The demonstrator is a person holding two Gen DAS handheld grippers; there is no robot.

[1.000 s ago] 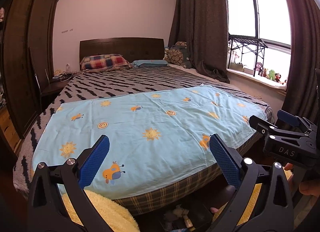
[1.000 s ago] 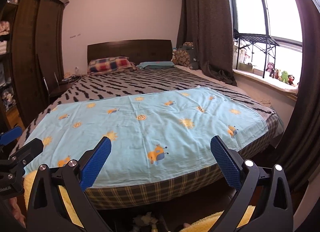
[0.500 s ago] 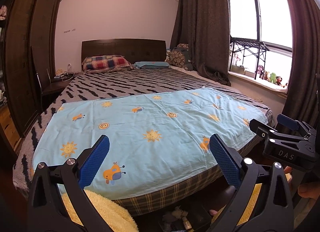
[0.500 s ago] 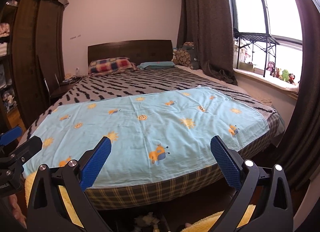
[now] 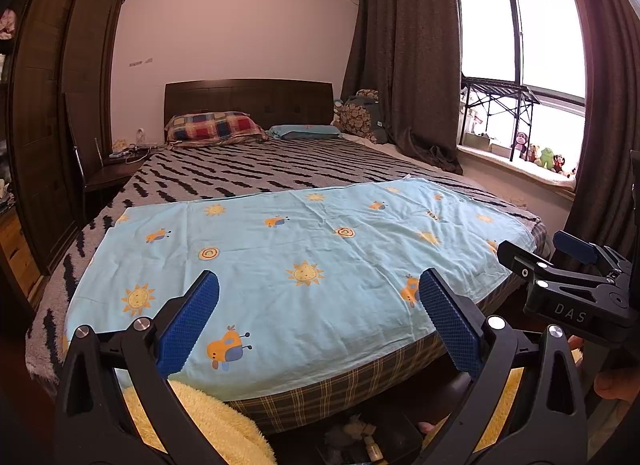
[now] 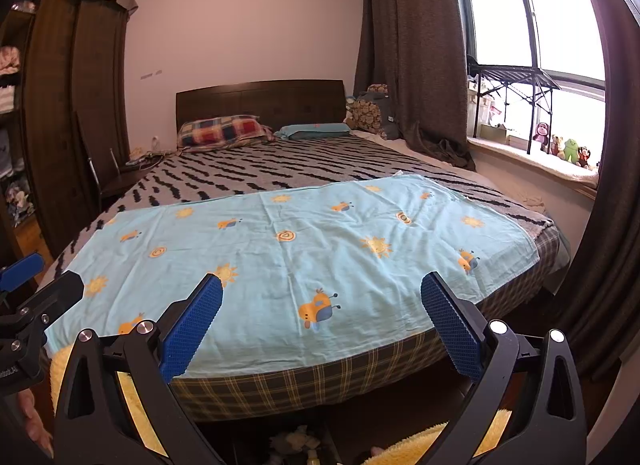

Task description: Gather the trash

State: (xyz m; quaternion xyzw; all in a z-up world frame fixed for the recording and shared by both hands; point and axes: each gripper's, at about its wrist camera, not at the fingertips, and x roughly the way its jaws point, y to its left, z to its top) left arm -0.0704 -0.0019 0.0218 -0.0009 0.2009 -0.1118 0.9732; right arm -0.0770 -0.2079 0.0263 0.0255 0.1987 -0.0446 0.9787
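Note:
My left gripper (image 5: pixel 318 297) is open and empty, held above the foot of the bed. My right gripper (image 6: pixel 322 299) is open and empty too, beside it; it also shows at the right edge of the left wrist view (image 5: pixel 568 285). A dark bin (image 5: pixel 360 441) on the floor below the grippers holds crumpled paper and a small bottle; it also shows in the right wrist view (image 6: pixel 296 443). No loose trash shows on the light blue sheet (image 5: pixel 288 265) that covers the near half of the bed.
The bed (image 5: pixel 256 173) with a zebra-striped cover fills the room's middle, pillows (image 5: pixel 214 127) at the headboard. A dark wardrobe (image 5: pixel 48 125) and bedside table (image 5: pixel 108 175) stand left. Curtains (image 5: pixel 404 65) and a window sill with soft toys (image 5: pixel 540 155) are right. Yellow fleece (image 5: pixel 208 421) lies below.
Both grippers have tilted slightly downward, so the bed sits a little higher in each view. The jaws have stayed open.

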